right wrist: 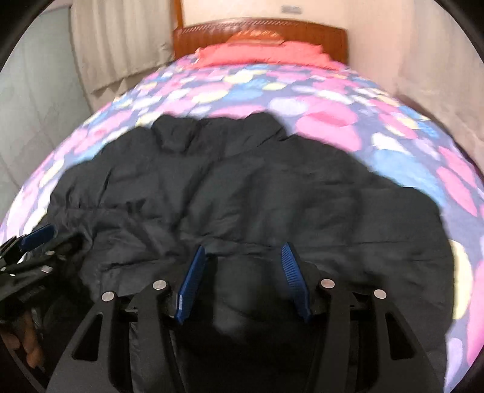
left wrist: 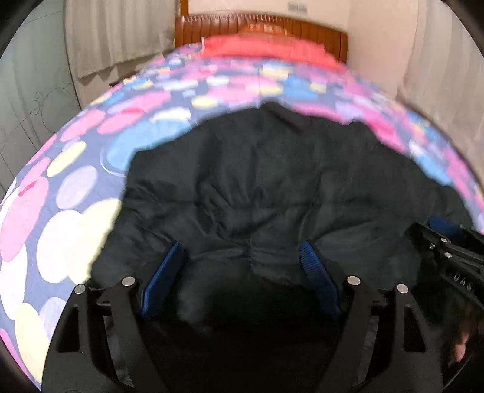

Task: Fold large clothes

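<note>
Big black coat [left wrist: 272, 181] lying flat on the bed [left wrist: 75, 169], collar end far away near the headboard [left wrist: 260, 25], bottom edge close to both claws. Long way of the coat running straight ahead, from the claws up to the red pillow [left wrist: 266, 48]. Left claw [left wrist: 242, 266] spread wide, blue pads on each side of a puffy bunch at the near edge, not squeezing yet. Right claw [right wrist: 242, 269] spread a bit less, a fold of the same near edge sitting between its pads [right wrist: 190, 284]; hard to tell if touching. Both claws side by side and about as near as each other, left one by the left half, right one by the right half. Likely next: pinch the near edge with both and carry it forward toward the collar, to fold the coat in 2. Slippery and thick, so a deep bite needed.
</note>
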`<state>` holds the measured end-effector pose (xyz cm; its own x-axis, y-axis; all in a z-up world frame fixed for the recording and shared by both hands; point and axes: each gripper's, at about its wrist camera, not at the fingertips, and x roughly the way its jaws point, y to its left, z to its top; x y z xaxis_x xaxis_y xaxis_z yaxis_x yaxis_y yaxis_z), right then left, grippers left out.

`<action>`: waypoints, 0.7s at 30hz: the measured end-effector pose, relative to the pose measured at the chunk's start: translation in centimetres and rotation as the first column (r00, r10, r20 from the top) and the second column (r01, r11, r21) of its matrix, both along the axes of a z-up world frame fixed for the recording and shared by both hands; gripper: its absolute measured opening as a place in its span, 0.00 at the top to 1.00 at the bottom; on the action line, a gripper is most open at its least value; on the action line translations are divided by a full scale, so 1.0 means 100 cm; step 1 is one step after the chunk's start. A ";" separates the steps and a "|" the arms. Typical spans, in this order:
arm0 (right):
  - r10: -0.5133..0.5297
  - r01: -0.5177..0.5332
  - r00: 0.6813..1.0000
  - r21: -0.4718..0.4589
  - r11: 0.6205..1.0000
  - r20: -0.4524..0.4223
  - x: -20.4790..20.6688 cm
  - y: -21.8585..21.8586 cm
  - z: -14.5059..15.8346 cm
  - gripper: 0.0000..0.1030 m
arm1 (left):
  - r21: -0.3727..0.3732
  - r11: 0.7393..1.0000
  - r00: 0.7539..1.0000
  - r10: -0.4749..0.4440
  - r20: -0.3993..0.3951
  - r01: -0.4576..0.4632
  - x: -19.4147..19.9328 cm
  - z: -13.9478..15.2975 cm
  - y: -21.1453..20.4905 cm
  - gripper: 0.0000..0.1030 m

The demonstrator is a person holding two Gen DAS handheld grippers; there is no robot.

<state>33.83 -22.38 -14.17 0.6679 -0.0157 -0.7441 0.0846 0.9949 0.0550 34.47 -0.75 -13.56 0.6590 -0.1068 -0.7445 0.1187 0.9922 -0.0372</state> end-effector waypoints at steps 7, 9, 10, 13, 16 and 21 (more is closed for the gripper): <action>-0.080 0.081 0.996 0.006 0.997 -0.040 -0.009 -0.041 -0.024 0.48 | 0.090 0.995 0.997 0.055 -0.057 -0.049 0.020 -0.027 0.018 0.21; -0.074 0.076 0.997 0.044 0.996 -0.034 -0.017 -0.043 -0.012 0.48 | 0.070 0.997 0.998 0.034 -0.047 -0.031 0.009 -0.017 0.019 0.21; -0.068 0.069 0.998 0.075 0.995 -0.015 -0.029 -0.045 -0.004 0.47 | 0.051 0.998 0.999 0.023 -0.045 -0.021 0.003 -0.013 0.021 0.21; -0.074 0.073 0.997 0.059 0.996 0.015 -0.065 -0.055 0.014 0.35 | 0.020 1.000 1.000 0.009 -0.020 -0.009 -0.029 0.002 0.036 0.21; -0.103 0.102 0.995 0.042 0.994 0.008 -0.115 -0.078 0.022 0.33 | -0.020 1.000 1.000 0.018 -0.019 -0.019 -0.065 0.011 0.059 0.17; -0.215 0.216 0.975 0.013 0.976 -0.054 -0.195 -0.124 0.015 0.32 | -0.071 0.995 0.996 0.069 -0.062 -0.073 -0.138 0.012 0.107 0.15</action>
<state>14.37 -34.76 -12.64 0.6110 -0.1411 -0.7789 0.3001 0.9518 0.0630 20.71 9.98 -12.38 0.6215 -0.1172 -0.7746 0.0436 0.9924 -0.1153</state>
